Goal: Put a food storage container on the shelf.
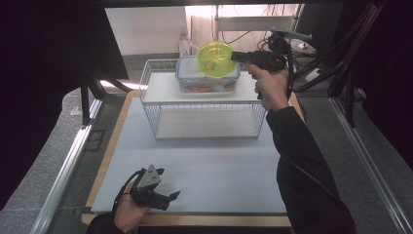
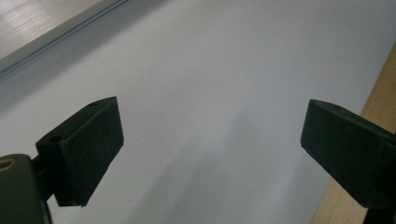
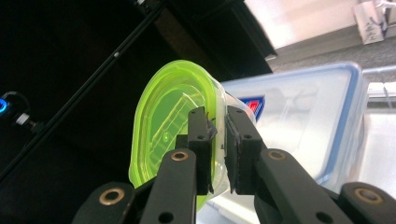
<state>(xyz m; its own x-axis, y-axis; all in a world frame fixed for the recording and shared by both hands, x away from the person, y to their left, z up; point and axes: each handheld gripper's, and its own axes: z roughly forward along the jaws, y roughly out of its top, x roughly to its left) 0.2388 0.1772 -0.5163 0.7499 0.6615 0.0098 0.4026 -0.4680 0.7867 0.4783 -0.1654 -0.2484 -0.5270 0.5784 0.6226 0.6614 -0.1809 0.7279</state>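
Observation:
A round container with a lime-green lid (image 1: 215,58) hangs tilted above a clear box with a blue-rimmed lid (image 1: 207,78), which rests on top of a white wire rack (image 1: 202,105). My right gripper (image 1: 239,56) is shut on the green-lidded container's rim. In the right gripper view the jaws pinch the green-lidded container (image 3: 163,126) edge-on, with the blue-rimmed box (image 3: 303,121) behind it. My left gripper (image 1: 169,199) lies low near the table's front left edge, open and holding nothing. The left gripper (image 2: 210,140) jaws stand wide apart over the white mat (image 2: 210,70).
The white mat (image 1: 204,170) covers a wooden table (image 1: 109,151). The rack has a white top shelf and an open lower level. Black frame posts stand at the right, and cables and equipment lie behind the rack.

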